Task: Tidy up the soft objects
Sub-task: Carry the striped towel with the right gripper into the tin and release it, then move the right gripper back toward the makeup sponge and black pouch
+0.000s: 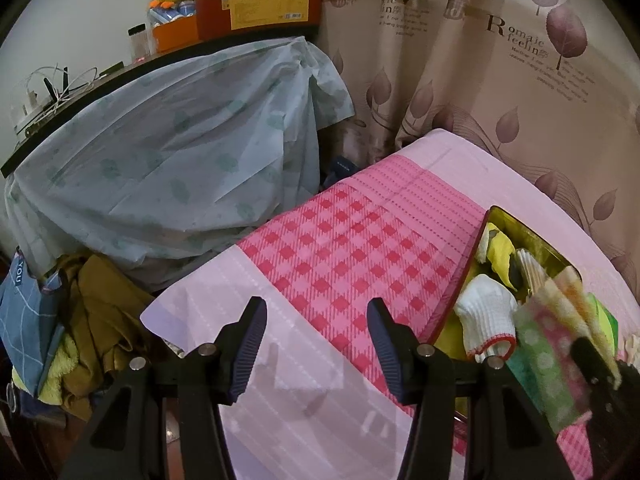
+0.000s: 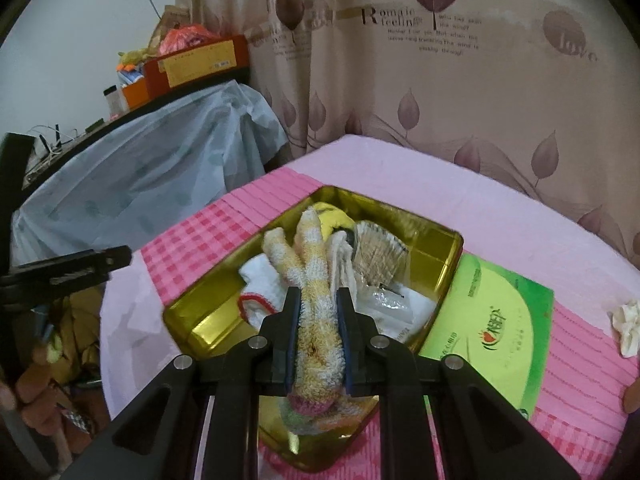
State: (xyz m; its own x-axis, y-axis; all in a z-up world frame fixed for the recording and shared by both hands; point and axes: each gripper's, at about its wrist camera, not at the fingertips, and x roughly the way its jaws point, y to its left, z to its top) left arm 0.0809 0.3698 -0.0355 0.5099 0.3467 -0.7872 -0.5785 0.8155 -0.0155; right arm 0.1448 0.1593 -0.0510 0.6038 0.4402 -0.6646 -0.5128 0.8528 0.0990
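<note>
Two handheld grippers work over a bed covered in pink sheeting with a checked pink band. Largest of the task's things is a gold tin box, open-topped, sitting on the bed at the centre of the right wrist view. It looks rigid and would not give under a grip.

Inside it, at about 10 o'clock, lies a white knitted glove with a red cuff; a yellow cloth sits near 12 o'clock, and pale fabric and a clear packet fill the 2 to 3 o'clock side. A green flat package lies on the bed just beside the tin, at 3 o'clock.

The striped towel, yellow and white terry, is bunched into a long roll hanging over the tin's middle. It appears light, soft and floppy, with a grippy nap unlikely to slip; a pinch across a gathered fold suits it best, since loose ends will droop.

The right gripper is clenched on that towel, pads squeezing its bunched middle, with the free end pointing toward 12 o'clock.

The left gripper is spread wide and empty above bare sheet, the tin at its 3 o'clock.
</note>
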